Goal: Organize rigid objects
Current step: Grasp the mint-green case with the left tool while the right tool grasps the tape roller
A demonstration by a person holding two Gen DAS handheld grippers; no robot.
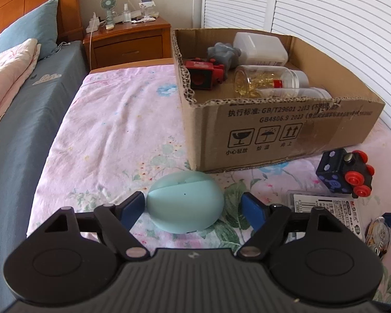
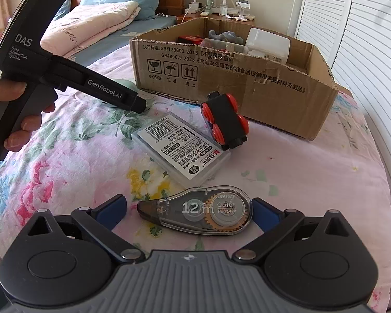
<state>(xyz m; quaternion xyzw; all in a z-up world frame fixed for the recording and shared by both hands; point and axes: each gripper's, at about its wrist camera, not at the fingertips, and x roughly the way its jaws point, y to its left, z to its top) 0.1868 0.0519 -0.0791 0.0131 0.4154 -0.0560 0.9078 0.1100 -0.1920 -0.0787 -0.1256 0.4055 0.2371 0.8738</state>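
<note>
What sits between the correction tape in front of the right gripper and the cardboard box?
In the right wrist view, a flat clear case and a toy train car on its side lie between the correction tape and the cardboard box.

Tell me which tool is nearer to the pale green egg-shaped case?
Left. The left tool straddles the pale green case, one pad touching it, the other apart. The right tool sits farther off, around the correction tape.

The cardboard box (image 2: 237,78) sat on the bed (image 2: 312,182), a jar (image 1: 268,80) lying inside it. Before the box lay the toy train (image 2: 225,120), touching the flat case (image 2: 182,148); nearer still lay the tape dispenser (image 2: 195,211), the rounded case (image 1: 185,203) off left
</note>
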